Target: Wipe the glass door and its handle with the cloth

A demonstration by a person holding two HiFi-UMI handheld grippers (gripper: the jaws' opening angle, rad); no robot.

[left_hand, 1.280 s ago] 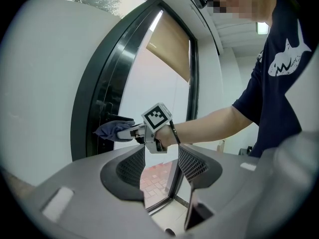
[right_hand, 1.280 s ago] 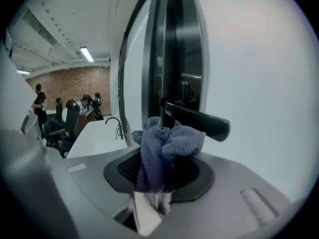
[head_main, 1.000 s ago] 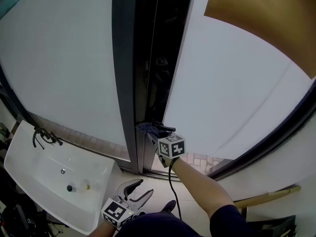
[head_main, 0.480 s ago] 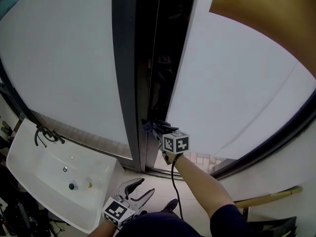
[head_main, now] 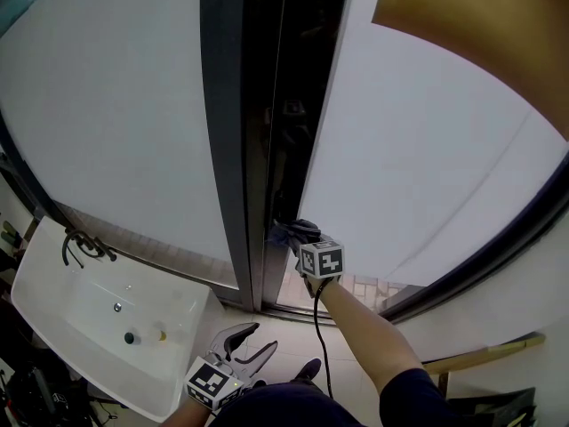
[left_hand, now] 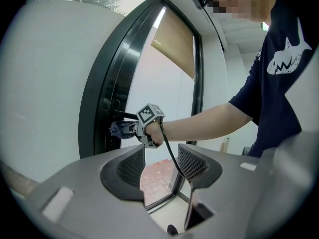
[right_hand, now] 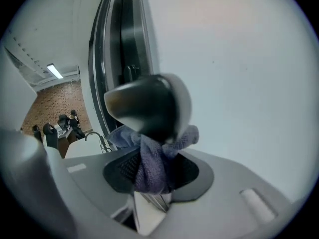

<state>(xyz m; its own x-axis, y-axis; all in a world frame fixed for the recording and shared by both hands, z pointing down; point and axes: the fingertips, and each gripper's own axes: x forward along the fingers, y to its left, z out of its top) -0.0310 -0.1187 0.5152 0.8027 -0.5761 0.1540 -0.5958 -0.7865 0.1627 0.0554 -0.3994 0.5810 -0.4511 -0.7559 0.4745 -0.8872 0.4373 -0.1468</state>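
The cloth, a bluish-purple wad, has slid over the last second from the dark door frame toward 3 o'clock. It now sits at the edge of the glass door, and the marker cube behind it has risen slightly with it. I read this as the wipe shifting from the frame edge onto the door handle. In the right gripper view the handle's dark rounded end stands at 12 o'clock of the cloth and presses into the top of the wad. So the handle seems to be the part being rubbed now, while most of the pale pane looks still to be done. The right gripper has its jaws pinched on the cloth, which bunches up out of them and spills over toward 1 o'clock. In the head view the wad lies at 10 o'clock of the gripper's cube. The left gripper view shows the same hold from the side, with the cloth at 9 o'clock of the hand, against the black bar of the handle. The left gripper hangs low at 7 o'clock of the working one, well apart from the door, with its jaws spread and nothing between them. A white sink lies off at 8 o'clock.
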